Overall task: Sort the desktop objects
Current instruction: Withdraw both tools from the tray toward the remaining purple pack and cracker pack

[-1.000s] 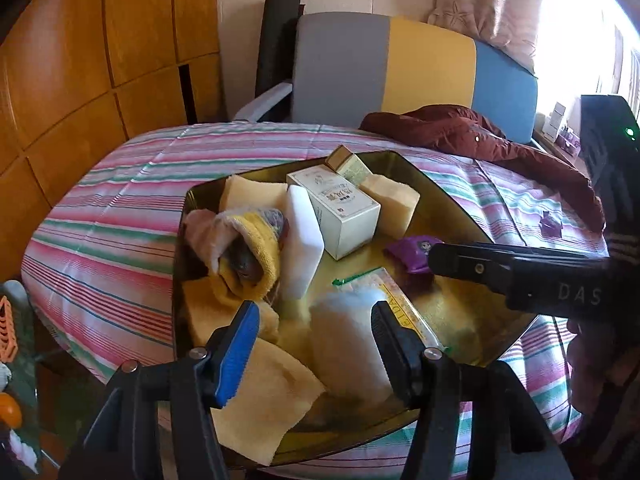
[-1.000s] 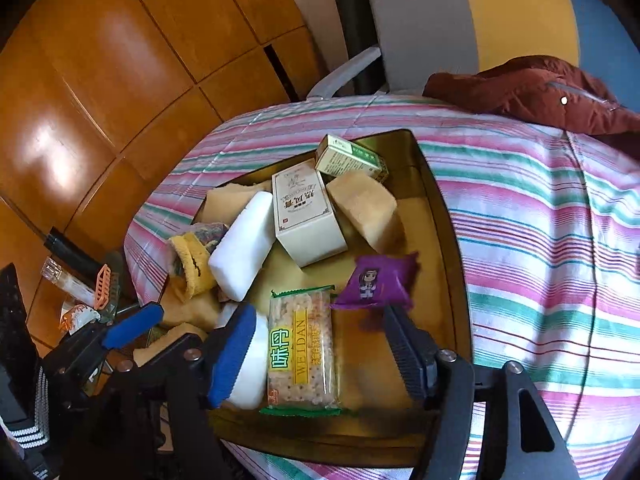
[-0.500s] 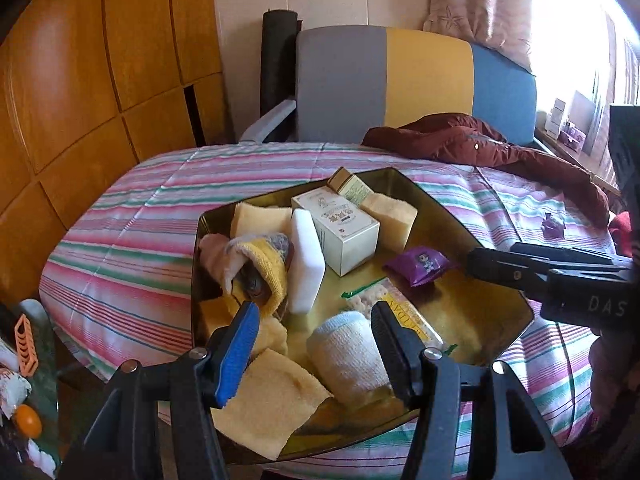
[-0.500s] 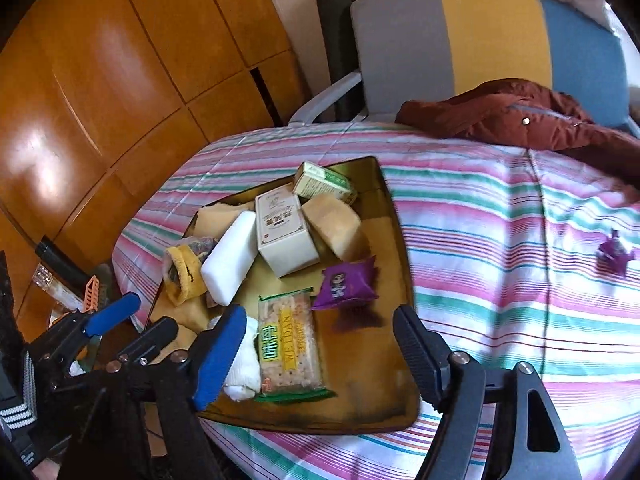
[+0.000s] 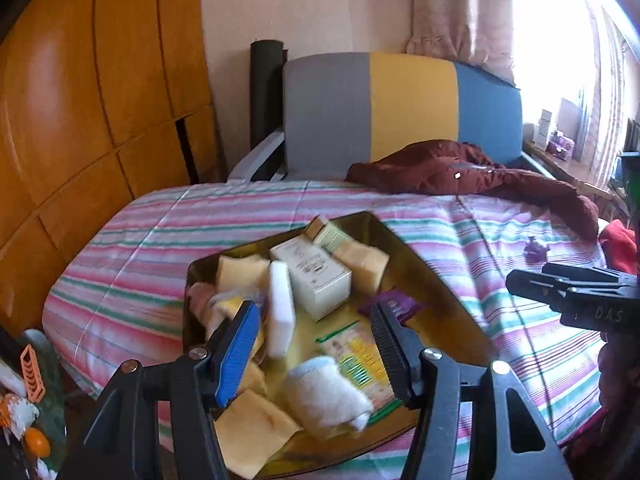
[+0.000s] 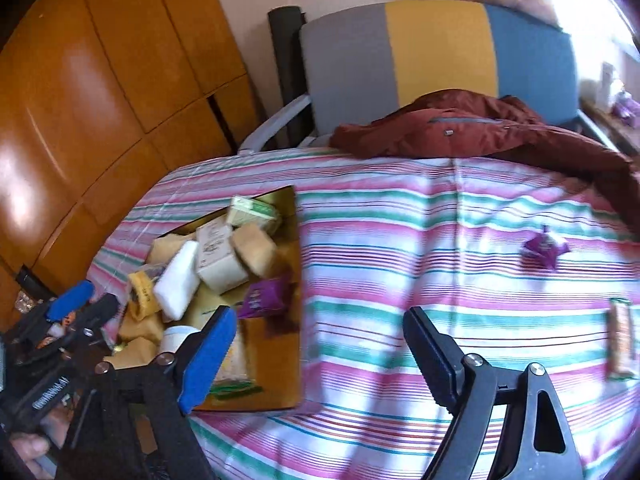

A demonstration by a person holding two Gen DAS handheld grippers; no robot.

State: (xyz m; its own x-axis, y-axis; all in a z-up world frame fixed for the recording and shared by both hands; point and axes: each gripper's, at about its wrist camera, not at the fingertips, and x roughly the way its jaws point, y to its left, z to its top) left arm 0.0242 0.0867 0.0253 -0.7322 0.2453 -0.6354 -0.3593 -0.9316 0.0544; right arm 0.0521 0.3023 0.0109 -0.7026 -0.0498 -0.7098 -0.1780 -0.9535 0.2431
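Observation:
A gold tray point(image 5: 442, 280) on the striped tablecloth holds a white box point(image 5: 316, 280), a green box point(image 5: 330, 232), yellow sponges, a white sponge point(image 5: 280, 312), a purple packet point(image 5: 394, 306), a cracker packet point(image 5: 360, 360) and a white rolled cloth point(image 5: 324, 396). My left gripper point(image 5: 313, 312) hovers open over the tray's near side, nothing between its fingers. My right gripper point(image 6: 318, 320) hangs over the cloth just right of the tray point(image 6: 272, 360); its jaws are opening and hold nothing. A second purple packet point(image 6: 544, 249) lies alone on the cloth.
A dark red jacket point(image 6: 460, 132) is draped over the table's far side, in front of a grey, yellow and blue chair point(image 6: 436, 48). A wrapped snack bar point(image 6: 620, 344) lies at the right edge. Wooden panels stand on the left. Clutter sits on the floor at lower left point(image 5: 32, 368).
Both grippers rose and drew back from the tray. The right one swung right, off the tray and over the striped cloth, and its jaws spread wider. The left jaws kept their width.

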